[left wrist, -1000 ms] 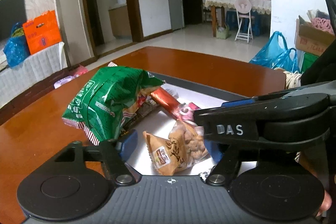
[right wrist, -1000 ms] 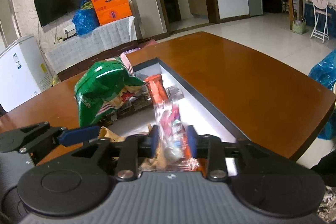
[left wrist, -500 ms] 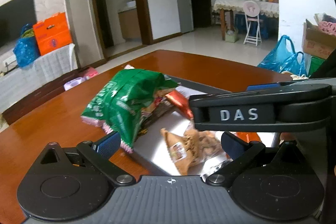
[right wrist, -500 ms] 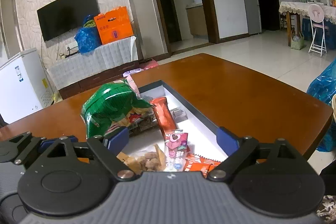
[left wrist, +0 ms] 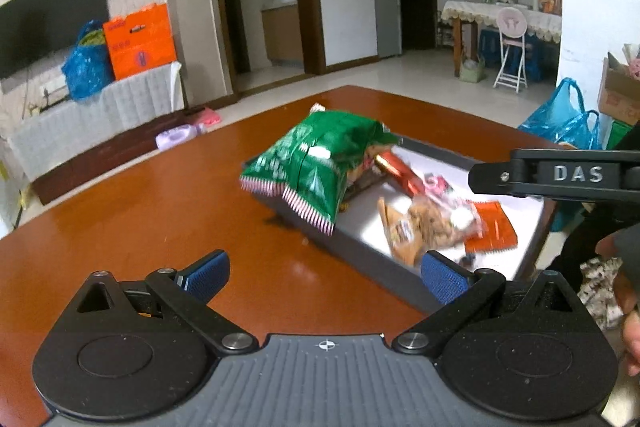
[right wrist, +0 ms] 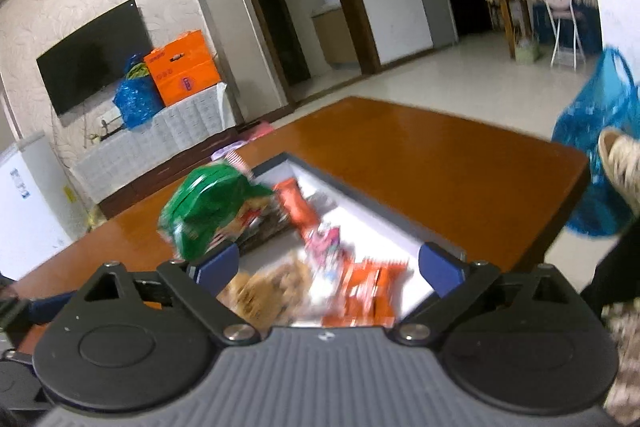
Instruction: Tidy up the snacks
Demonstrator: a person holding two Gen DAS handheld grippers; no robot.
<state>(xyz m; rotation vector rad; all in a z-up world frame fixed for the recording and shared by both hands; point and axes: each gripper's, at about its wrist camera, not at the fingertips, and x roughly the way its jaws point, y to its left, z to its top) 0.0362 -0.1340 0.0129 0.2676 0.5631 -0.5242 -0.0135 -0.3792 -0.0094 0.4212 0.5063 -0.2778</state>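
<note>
A dark-rimmed tray [left wrist: 360,255] with a white floor sits on the brown table [left wrist: 140,211]. A green snack bag [left wrist: 316,167] leans over its left rim. Inside lie a red bar [left wrist: 400,175], a pink packet [left wrist: 440,187], a tan bag of nuts [left wrist: 420,227] and an orange packet [left wrist: 490,227]. My left gripper [left wrist: 324,273] is open and empty, held back from the tray's near corner. My right gripper [right wrist: 328,267] is open and empty above the tray's near end [right wrist: 400,239]. The green bag [right wrist: 208,207] and orange packet [right wrist: 368,291] show there, blurred. Part of the right gripper [left wrist: 560,175] shows in the left view.
The table's right edge [right wrist: 568,195] drops to the floor, where a blue plastic bag [right wrist: 600,155] lies. A cabinet with an orange box [left wrist: 140,39] and a TV stand far left. A dining table and chair [left wrist: 510,39] stand at the back.
My right gripper opened and let go of the pink packet, which now lies in the tray. Both grippers drew back and up from the tray. My left gripper opened wider.
</note>
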